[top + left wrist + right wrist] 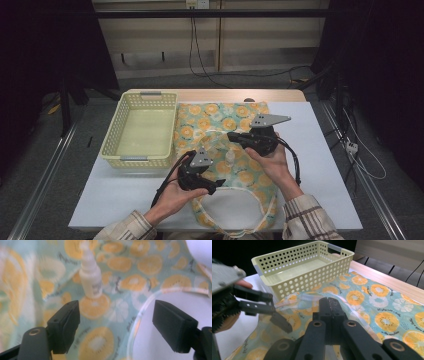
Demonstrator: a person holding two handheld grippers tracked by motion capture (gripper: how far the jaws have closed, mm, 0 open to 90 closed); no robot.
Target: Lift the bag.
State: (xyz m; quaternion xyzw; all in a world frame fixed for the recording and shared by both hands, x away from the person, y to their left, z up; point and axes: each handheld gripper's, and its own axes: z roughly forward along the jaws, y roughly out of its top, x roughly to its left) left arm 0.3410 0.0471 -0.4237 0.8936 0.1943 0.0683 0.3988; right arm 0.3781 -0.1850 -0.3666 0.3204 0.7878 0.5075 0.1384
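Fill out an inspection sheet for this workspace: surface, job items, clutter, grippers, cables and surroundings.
Surface: white table with a wooden far edge.
Job's things: orange-print cloth spread flat; small white bottle upright on it; clear round-rimmed bag at the near end.
Clutter: yellow basket, nothing in it, left of the cloth.
Grippers: left gripper open, bottle ahead of it, not between the jaws; right gripper shut, low over the cloth.
Cables: one trails from each gripper; more on the floor at right.
Surroundings: dark curtains, pale back wall.
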